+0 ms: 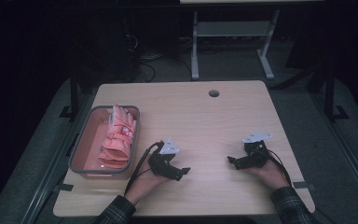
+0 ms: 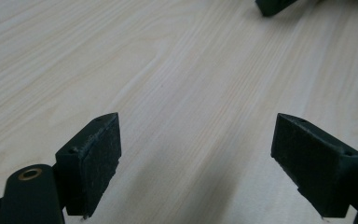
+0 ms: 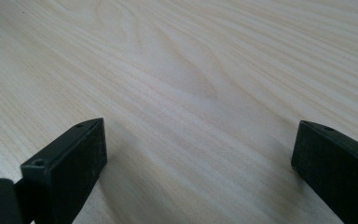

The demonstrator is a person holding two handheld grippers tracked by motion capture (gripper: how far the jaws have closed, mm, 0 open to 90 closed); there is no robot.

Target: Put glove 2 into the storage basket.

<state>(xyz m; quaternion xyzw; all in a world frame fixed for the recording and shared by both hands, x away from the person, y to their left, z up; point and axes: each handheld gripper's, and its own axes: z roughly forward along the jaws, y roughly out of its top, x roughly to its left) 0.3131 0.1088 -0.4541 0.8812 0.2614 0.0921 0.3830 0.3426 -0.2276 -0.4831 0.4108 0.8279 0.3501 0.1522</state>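
Both hand-held grippers, left (image 1: 182, 171) and right (image 1: 233, 161), are resting wide open and empty on the tabletop (image 1: 205, 116), likely awaiting a reach toward pink gloves (image 1: 116, 140) lying in the grey bin (image 1: 77, 147)

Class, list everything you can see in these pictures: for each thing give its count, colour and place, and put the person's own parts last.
Table: one, pale wood, centre of the high view.
Bin: one, grey rim, pinkish inside, on the table's left side.
Gloves: a pink bundle with white marks, lying in the bin; count unclear.
Hole: one, dark, round, near the table's far edge.
Desk frame: one, light grey, on the floor beyond the table.
Left hand-held gripper: one, black, jaws apart, low over bare table beside the bin.
Right hand-held gripper: one, black, jaws apart, over bare table at right.
Sleeves: two, dark plaid, bottom edge.
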